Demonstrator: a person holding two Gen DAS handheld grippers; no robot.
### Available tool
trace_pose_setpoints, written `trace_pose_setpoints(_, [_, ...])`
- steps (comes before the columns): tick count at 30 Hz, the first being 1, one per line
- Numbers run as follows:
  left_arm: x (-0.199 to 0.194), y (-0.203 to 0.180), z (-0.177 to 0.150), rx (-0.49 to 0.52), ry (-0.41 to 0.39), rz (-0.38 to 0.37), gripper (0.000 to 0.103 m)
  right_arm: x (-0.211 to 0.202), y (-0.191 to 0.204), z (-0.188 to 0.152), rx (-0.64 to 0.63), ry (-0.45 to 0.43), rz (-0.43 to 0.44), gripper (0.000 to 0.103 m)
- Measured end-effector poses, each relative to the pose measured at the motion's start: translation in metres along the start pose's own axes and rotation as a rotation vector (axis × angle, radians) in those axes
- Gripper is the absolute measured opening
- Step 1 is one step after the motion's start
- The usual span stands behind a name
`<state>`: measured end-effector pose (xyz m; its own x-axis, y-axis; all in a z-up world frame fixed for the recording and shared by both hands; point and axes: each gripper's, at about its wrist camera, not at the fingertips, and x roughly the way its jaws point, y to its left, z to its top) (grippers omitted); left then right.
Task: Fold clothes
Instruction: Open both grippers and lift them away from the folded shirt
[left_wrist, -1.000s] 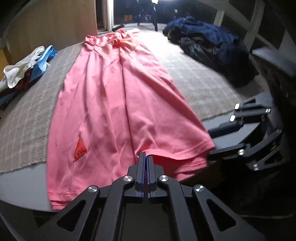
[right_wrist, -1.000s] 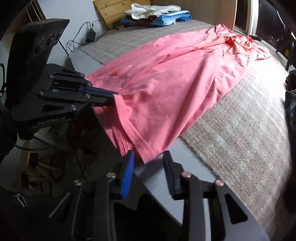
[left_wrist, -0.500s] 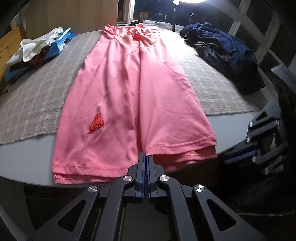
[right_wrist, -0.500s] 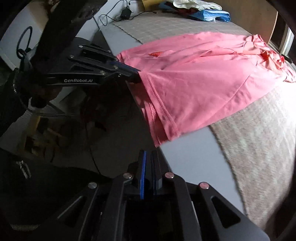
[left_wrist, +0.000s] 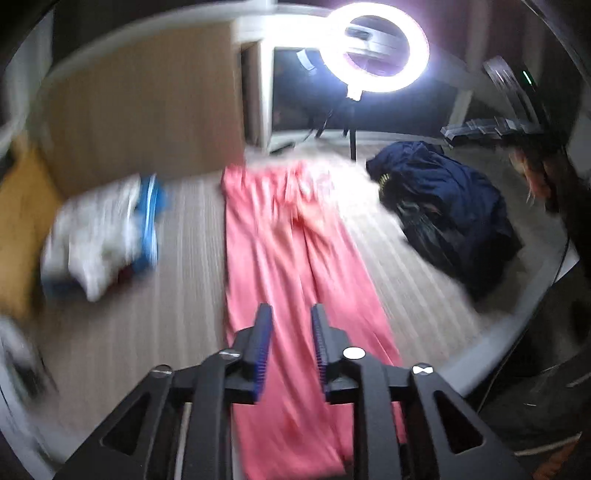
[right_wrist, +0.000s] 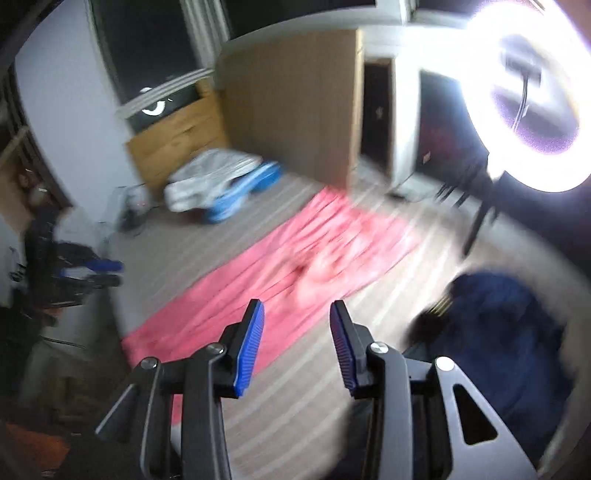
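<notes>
The left gripper (left_wrist: 288, 317) and right gripper (right_wrist: 296, 314) hover with jaws opening, nothing between them. Below and ahead of both, the long salmon-pink fabric trousers (left_wrist: 291, 240) lie flat on the beige woven mat (left_wrist: 177, 295). Judging by this, smoothing is finished; next, grasp one end and fold it over.

Lots of background stuff here. Ring light (left_wrist: 375, 46) on a stand blasting from the far end, washing out the view. Wooden wardrobe (left_wrist: 147, 122) behind the striped rug (left_wrist: 177, 295). Low wooden board (right_wrist: 173, 144) against the wall by a dark window (right_wrist: 147, 48). All pretty blurry though.
</notes>
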<state>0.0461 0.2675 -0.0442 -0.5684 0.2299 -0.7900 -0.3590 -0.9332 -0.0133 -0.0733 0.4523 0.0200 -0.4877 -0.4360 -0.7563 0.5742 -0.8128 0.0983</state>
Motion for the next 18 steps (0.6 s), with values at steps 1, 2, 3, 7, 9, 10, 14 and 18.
trace_pose_setpoints(1, [0.016, 0.002, 0.021, 0.041, -0.006, 0.000, 0.024, 0.017, -0.008, 0.009, -0.009, 0.013, -0.026, 0.037])
trace_pose_setpoints(2, [0.038, 0.005, 0.036, 0.064, 0.002, -0.010, 0.024, 0.035, -0.018, 0.017, -0.015, 0.028, -0.053, 0.037])
trace_pose_setpoints(3, [0.060, 0.008, 0.050, 0.086, 0.011, -0.020, 0.024, 0.057, -0.026, 0.022, -0.020, 0.051, -0.073, 0.037])
trace_pose_setpoints(7, [0.142, 0.021, 0.088, 0.157, 0.064, -0.046, 0.024, 0.140, -0.074, 0.027, 0.033, 0.144, -0.067, 0.037])
trace_pose_setpoints(9, [0.173, 0.024, 0.100, 0.148, 0.107, -0.094, 0.024, 0.175, -0.097, 0.027, 0.072, 0.184, -0.037, 0.037])
trace_pose_setpoints(10, [0.186, 0.026, 0.105, 0.142, 0.130, -0.120, 0.025, 0.188, -0.103, 0.027, 0.080, 0.198, -0.018, 0.037])
trace_pose_setpoints(14, [0.224, 0.028, 0.120, 0.208, 0.181, -0.102, 0.031, 0.229, -0.110, 0.030, 0.036, 0.244, 0.013, 0.037])
trace_pose_setpoints(18, [0.251, 0.033, 0.126, 0.250, 0.233, -0.077, 0.031, 0.255, -0.108, 0.036, -0.040, 0.244, 0.007, 0.036])
